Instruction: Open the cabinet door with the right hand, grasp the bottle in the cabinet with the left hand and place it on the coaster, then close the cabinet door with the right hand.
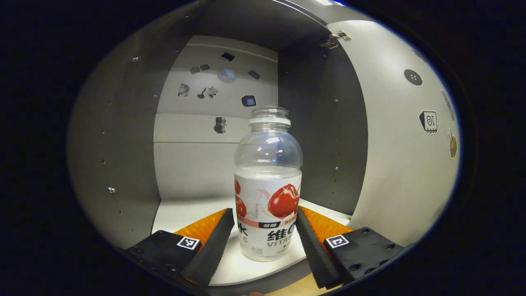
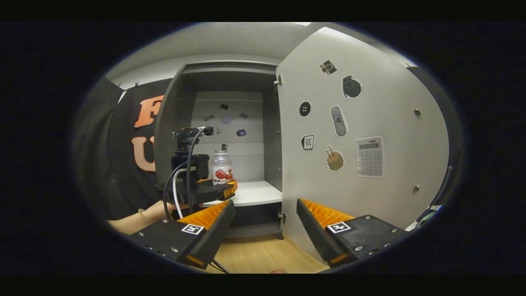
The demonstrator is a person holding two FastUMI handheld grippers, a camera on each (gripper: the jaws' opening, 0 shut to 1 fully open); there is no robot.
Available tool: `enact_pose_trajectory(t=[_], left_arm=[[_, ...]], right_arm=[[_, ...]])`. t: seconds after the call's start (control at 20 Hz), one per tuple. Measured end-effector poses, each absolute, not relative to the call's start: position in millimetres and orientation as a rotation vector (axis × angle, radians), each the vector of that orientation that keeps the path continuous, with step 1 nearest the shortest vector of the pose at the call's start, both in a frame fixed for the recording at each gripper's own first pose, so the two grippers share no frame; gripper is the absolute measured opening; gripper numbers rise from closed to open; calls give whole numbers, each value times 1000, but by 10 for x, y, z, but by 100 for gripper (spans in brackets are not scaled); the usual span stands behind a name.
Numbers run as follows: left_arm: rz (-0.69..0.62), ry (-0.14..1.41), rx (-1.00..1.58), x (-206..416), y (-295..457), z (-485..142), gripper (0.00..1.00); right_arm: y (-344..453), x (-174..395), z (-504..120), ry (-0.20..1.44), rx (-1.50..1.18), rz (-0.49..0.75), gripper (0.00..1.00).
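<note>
A clear, capless bottle with a white cherry label stands upright on the white shelf inside the grey cabinet. My left gripper is open, with one finger on each side of the bottle's lower half, close to its sides. In the right gripper view the bottle stands at the shelf's front left, with the left gripper reaching in around it. My right gripper hangs open and holds nothing, in front of the cabinet and apart from the open door.
The door is swung wide to the right and carries several stickers. Stickers also dot the cabinet's back wall. A wooden tabletop lies below the cabinet. A person's forearm holds the left gripper at the left.
</note>
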State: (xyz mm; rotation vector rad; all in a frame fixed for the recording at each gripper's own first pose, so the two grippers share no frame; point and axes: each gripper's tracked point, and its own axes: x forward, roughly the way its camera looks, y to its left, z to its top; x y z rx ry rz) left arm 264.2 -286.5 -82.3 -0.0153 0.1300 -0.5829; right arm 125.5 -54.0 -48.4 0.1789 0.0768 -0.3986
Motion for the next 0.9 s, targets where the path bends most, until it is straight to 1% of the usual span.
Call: enact_pose_trajectory(t=[0.3,0.35,0.4,0.45,0.5,0.65,0.9], left_arm=[[-591,125,-20,2728,-2914,-847,96],[-593,125,-23,2716,-2916,-852,96],[-590,124,-26,2714,-2925,-847,87],[-592,125,-23,2708,-2915,-845,87],[-590,125,-22,2706,-2904,-844,86],[-594,122,-35,2642,-2871,-818,83],[-571,63,-46,2388,-2708,-634,84]], right_arm=[[-562,1246,-508,90,204,-413,93],[-570,1240,-510,90,202,-413,93],[-572,1230,-517,92,198,-413,93],[-569,1235,-525,94,195,-410,97],[-565,1228,-525,96,193,-406,93],[-542,1201,-506,90,199,-387,93],[-470,1012,-453,70,203,-350,93]])
